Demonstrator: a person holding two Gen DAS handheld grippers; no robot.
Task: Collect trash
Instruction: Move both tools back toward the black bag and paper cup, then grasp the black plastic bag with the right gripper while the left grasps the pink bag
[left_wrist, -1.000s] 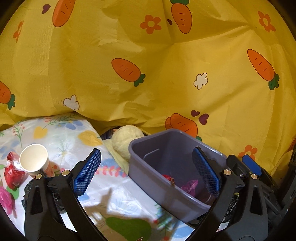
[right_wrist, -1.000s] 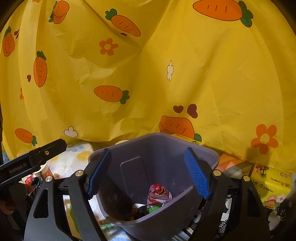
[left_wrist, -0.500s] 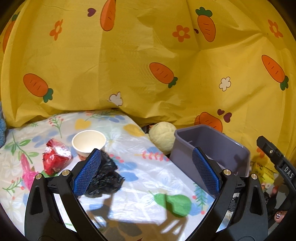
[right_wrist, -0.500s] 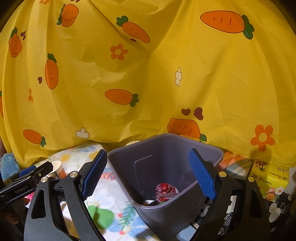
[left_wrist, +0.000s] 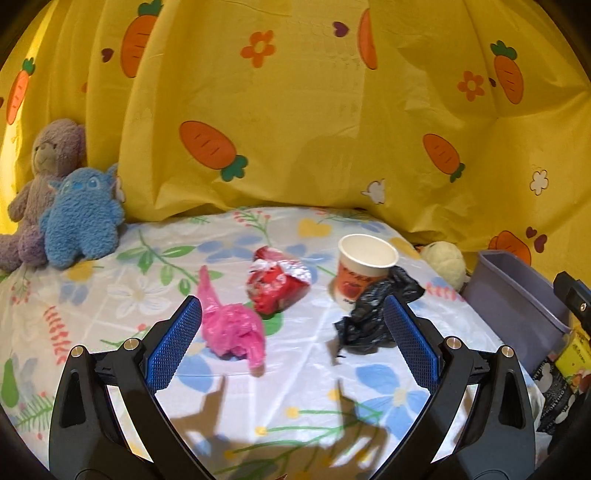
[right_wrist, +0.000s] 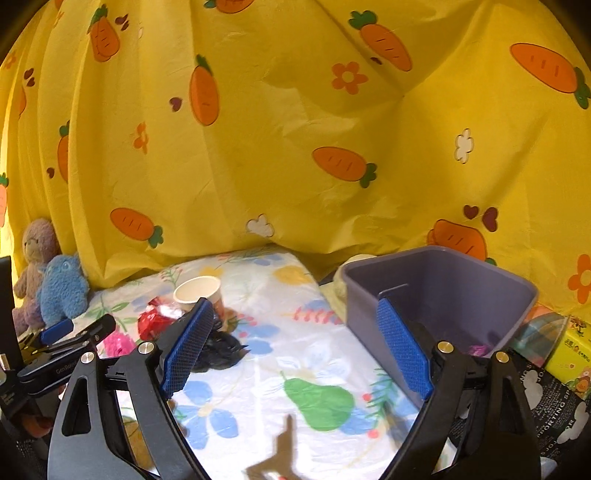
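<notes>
Pink bag: crumpled pink plastic bag (left_wrist: 232, 332) lies on the floral cloth (left_wrist: 295, 369) just ahead of the left gripper (left_wrist: 291, 339), nearer its left finger.
Other trash: red foil wrapper (left_wrist: 277, 284) just beyond the pink one; paper cup (left_wrist: 364, 271) upright ahead to the right, with a black plastic bag (left_wrist: 373, 317) touching its base, close to the right finger.
Left gripper: fingers spread wide, nothing between them.
Right gripper (right_wrist: 295, 350): also spread and empty, facing the purple bin (right_wrist: 443, 288) ahead and to its right.
Risk: pink and red pieces sit close together, so a pinch could catch both or drag the thin cloth; the light film may slip free on the way to the bin. Reaching for the black bag could tip the cup.
Left view only: pink bag in full, its twisted tail, bin seen only at the far right edge.
Right view only: inside of the bin, with a purplish scrap at the bottom.
</notes>
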